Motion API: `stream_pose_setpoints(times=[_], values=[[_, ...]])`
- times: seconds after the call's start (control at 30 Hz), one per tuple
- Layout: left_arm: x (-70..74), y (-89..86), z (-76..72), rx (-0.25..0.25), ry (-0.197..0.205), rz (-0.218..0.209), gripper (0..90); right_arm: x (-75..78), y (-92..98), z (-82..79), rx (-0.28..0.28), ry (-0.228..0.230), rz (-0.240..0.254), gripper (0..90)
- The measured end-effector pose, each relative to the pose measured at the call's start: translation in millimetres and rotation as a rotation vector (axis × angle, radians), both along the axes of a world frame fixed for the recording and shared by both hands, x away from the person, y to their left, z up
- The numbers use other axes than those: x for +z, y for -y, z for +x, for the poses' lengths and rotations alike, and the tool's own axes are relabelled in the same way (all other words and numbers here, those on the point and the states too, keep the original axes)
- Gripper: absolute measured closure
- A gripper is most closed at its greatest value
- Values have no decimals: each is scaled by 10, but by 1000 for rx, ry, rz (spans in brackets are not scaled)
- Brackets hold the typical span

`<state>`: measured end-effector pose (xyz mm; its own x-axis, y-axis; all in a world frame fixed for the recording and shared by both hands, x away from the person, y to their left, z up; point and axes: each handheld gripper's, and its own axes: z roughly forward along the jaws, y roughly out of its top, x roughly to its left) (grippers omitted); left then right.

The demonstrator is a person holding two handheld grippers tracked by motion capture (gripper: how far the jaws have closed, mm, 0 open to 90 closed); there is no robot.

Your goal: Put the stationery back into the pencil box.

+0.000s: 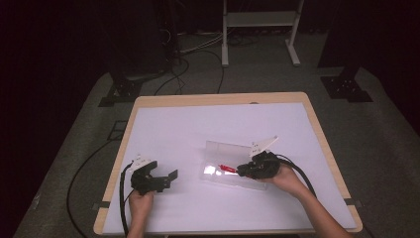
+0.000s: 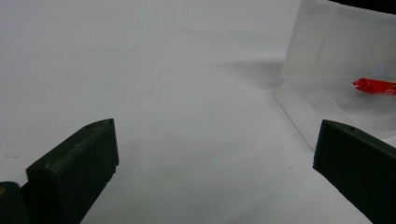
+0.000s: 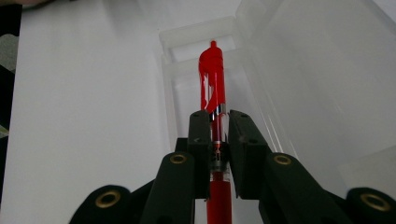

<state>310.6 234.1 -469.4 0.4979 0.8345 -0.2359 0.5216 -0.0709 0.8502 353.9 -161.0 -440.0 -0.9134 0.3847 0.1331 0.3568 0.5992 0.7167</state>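
Red pen (image 3: 212, 84) squeezed in the right tongs (image 3: 218, 122) over the clear box (image 3: 299, 70).
It may slip sideways and miss; left tongs (image 2: 205, 154), lower frame, gape wide with nothing inside.

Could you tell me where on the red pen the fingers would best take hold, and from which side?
Grip the red pen across its slim barrel near mid-length, coming in along its axis from the open end of the clear plastic case. The case walls flank the pen closely, leaving little room sideways. The right gripper already holds it so.
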Motion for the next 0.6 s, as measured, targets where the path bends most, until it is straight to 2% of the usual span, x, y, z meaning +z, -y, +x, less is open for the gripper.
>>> stream_pose_setpoints(times=[0.6], values=[[1,-1,-1,0,-1,-1,0,-173,-15,12,-1,-42,-50,786]])
